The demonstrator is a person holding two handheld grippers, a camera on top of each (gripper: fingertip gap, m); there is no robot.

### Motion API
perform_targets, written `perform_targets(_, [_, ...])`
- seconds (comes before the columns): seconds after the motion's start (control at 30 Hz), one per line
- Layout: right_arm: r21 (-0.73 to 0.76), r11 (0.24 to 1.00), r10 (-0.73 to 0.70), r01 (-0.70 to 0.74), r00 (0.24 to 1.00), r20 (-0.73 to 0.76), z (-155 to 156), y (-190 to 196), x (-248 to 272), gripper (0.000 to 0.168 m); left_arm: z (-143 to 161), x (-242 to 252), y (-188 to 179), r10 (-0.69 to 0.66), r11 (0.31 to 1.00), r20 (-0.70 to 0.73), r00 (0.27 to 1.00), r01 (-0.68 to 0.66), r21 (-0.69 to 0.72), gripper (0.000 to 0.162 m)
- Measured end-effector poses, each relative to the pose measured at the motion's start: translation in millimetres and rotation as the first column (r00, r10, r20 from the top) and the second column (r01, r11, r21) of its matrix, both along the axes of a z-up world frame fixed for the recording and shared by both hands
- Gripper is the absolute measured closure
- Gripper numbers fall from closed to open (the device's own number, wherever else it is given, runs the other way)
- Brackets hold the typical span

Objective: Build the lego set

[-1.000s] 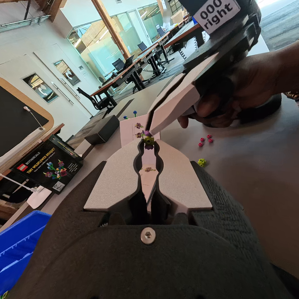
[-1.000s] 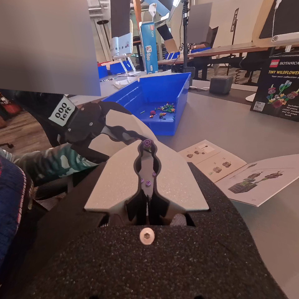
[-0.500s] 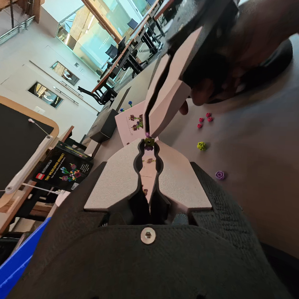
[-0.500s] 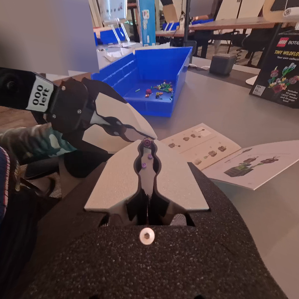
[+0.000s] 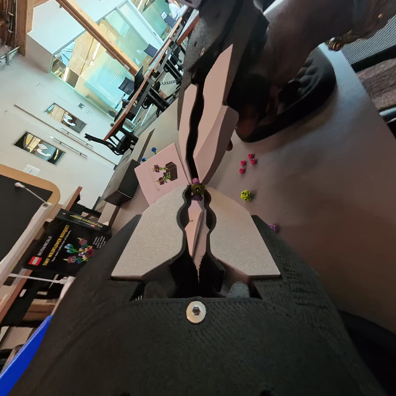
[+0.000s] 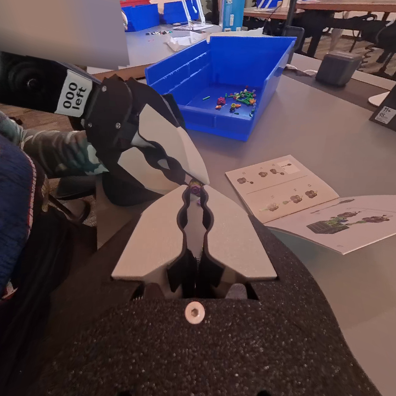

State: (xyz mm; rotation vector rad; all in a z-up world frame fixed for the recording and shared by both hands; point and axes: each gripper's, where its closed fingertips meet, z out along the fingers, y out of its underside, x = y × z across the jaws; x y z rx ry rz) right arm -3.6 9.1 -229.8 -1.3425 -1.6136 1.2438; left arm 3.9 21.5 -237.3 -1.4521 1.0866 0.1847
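Both hand-held grippers (image 5: 197,188) (image 6: 194,186) meet above bare table (image 6: 321,137).

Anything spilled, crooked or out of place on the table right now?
Nothing broken. A few small pieces lie loose on the grey table, outside the blue plastic bin: three magenta round studs, a lime green knobbed piece and a purple flower piece. The paper instruction booklet lies open.

I see grainy matt grey fingers (image 5: 154,235) on my left gripper (image 5: 197,189), set in rough, layered black plastic. The lime lego piece (image 5: 198,189) shines like smooth plastic. The blue bin (image 6: 276,70) looks glossy plastic, the instruction booklet (image 6: 285,188) matt paper, the tabletop (image 6: 321,132) smooth grey.
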Motion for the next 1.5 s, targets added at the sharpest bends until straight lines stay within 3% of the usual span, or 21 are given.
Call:
perform_targets(0.13, [0.013, 1.0, 0.005, -0.005, 1.0, -0.01, 0.1, -0.3, -0.8, 0.159, 0.3, 0.8, -1.2, -0.012, 1.0, 0.032, 0.999, 0.013, -0.015, 0.153])
perform_targets(0.4, [-0.027, 1.0, -0.01, 0.006, 0.987, -0.158, 30.1, 5.5, 2.5, 0.16, 16.0, -3.0, 2.2, -0.007, 1.0, 0.151, 0.989, 0.004, 0.02, 0.151])
perform_targets(0.9, [-0.005, 1.0, -0.007, 0.007, 0.992, -0.129, 23.7, -2.3, -2.6, 0.164, 18.2, -0.3, -4.1, -0.034, 0.999, 0.209, 0.977, 0.034, 0.007, 0.152])
perform_targets(1.03, [0.025, 0.998, -0.058, 0.06, 0.995, -0.083, 13.7, 4.6, -5.6, 0.164, 8.4, -4.8, 1.2, 0.015, 0.999, 0.158, 0.987, -0.011, -0.03, 0.152])
perform_targets(1.07, [-0.006, 0.997, -0.083, 0.082, 0.994, -0.078, 12.9, 9.1, -6.2, 0.163, 7.1, -6.7, 4.7, 0.04, 0.999, 0.134, 0.99, -0.037, -0.028, 0.151])
perform_targets(1.13, [-0.142, 0.984, -0.122, 0.11, 0.989, -0.085, 15.9, 13.6, -7.6, 0.139, 9.2, -9.5, 10.2, 0.074, 0.997, 0.114, 0.991, -0.074, -0.011, 0.151])
perform_targets(1.2, [-0.216, 0.968, -0.142, 0.126, 0.988, -0.061, 11.9, 12.9, -10.0, 0.134, 7.1, -13.7, 12.3, 0.103, 0.995, 0.099, 0.99, -0.102, -0.017, 0.151])
perform_targets(1.27, [-0.217, 0.967, -0.143, 0.131, 0.989, -0.039, 4.5, 9.7, -13.8, 0.135, 5.5, -12.0, 10.2, 0.092, 0.996, 0.087, 0.992, -0.091, -0.015, 0.151])
perform_targets(1.37, [-0.291, 0.949, -0.145, 0.122, 0.988, -0.058, 5.5, 10.6, -16.9, 0.151, 5.8, -10.4, 7.9, 0.081, 0.997, 0.065, 0.995, -0.082, 0.003, 0.151])
perform_targets(1.5, [-0.432, 0.9, -0.116, 0.061, 0.988, -0.103, 14.4, 10.1, -15.5, 0.152, 15.0, -9.4, 7.2, 0.074, 0.995, 0.092, 0.993, -0.08, 0.065, 0.147])
